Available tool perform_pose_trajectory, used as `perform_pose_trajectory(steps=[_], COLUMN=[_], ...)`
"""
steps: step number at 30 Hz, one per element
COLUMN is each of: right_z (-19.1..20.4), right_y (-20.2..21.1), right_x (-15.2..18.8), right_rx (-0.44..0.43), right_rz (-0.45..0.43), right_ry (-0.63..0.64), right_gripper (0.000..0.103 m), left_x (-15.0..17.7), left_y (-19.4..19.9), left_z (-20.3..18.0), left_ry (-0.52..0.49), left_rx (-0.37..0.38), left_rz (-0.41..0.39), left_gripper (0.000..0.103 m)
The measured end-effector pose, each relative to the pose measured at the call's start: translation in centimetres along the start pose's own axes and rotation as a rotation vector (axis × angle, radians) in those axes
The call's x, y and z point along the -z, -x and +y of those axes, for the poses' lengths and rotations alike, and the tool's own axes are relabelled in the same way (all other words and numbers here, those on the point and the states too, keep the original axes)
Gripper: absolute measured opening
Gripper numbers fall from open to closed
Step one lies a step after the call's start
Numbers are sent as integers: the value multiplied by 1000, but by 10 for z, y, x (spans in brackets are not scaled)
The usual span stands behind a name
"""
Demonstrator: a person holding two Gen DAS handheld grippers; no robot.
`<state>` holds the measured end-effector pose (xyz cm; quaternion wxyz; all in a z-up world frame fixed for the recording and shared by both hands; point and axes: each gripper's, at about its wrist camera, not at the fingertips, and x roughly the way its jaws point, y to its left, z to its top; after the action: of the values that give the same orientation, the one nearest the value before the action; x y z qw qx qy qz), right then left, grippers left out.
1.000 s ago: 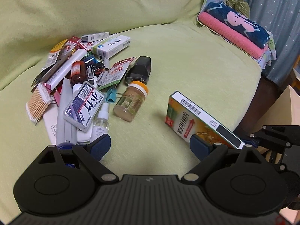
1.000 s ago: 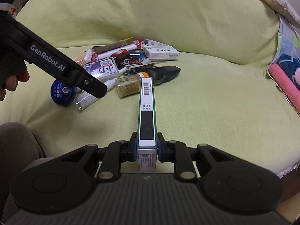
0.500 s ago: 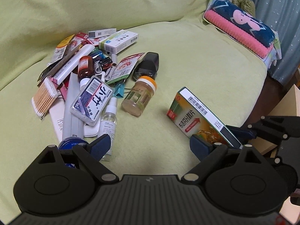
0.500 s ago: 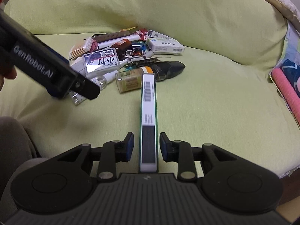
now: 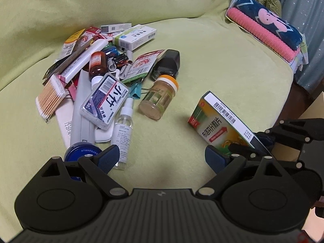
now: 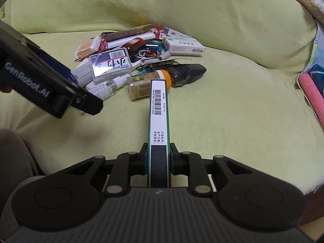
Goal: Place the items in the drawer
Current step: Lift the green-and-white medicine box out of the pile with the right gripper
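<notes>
Medicine box (image 6: 159, 119) is clamped edge-on by right gripper (image 6: 158, 159) at one end only; its long overhang may pivot or slip. Left gripper (image 5: 162, 158) hangs released, empty.

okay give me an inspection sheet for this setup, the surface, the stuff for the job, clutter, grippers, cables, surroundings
Surface: light green sofa cover, wrinkled.
Job's things: green medicine box held on edge; drawer not in view.
Clutter: pile with orange-capped jar, spray bottle, cotton swabs, white carton, blue tin, black case.
Grippers: right gripper shut on the box; left gripper open, empty.
Cables: nothing seen.
Surroundings: pink and blue folded cloth, curtain.
</notes>
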<state>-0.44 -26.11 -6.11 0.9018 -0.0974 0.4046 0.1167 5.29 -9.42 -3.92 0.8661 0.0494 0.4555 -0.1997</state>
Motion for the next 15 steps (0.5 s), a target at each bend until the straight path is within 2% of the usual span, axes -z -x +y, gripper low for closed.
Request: perform_pose_trajectory(steps=[15], right_z=[-8], right_y=[62], right_x=[7], right_rx=[23], right_rz=[-57], right_ry=[-18], right_gripper=[17], left_x=[-3], left_y=[28], left_z=[-28], left_ry=[-45], left_rx=[30], left_rz=[-40], left_gripper=[93])
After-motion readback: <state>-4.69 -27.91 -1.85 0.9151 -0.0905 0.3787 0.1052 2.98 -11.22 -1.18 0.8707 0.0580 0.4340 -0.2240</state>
